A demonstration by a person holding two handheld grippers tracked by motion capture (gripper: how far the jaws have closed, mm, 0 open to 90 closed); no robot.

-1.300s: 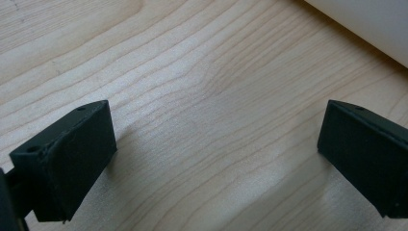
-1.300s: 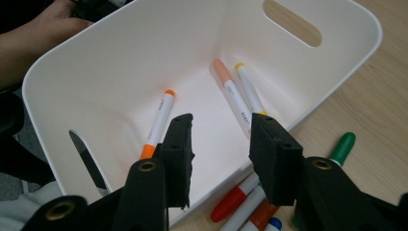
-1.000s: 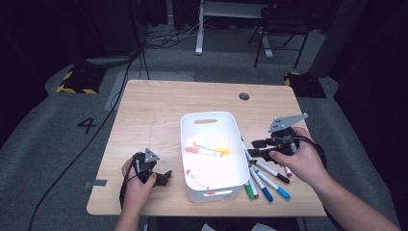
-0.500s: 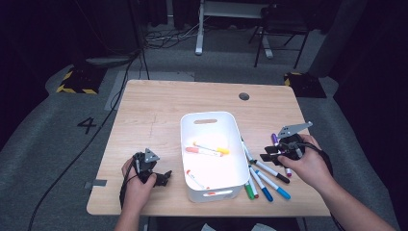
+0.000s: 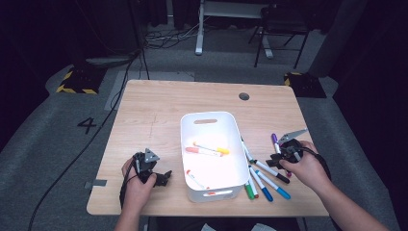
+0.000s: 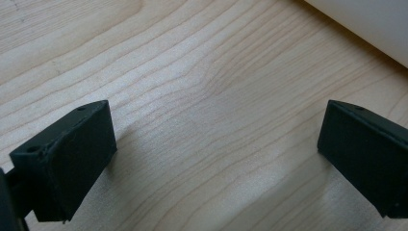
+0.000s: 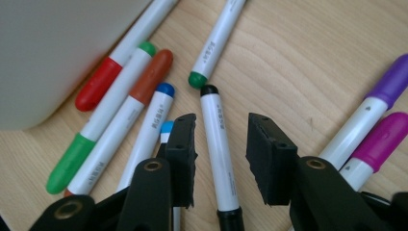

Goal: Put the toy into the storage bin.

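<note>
Carefully, with my right tongs [image 7: 219, 159] standing apart astride the black-capped marker [image 7: 219, 144] at the bin's [image 5: 192, 144] four o'clock, I centre, then squeeze, while my left tongs [image 6: 211, 159] idle wide open.

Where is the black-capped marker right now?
The black-capped marker lies on the wooden table, right of the white bin, between the open jaws of the right gripper; nearest are a blue-capped marker and a green-tipped one.
</note>
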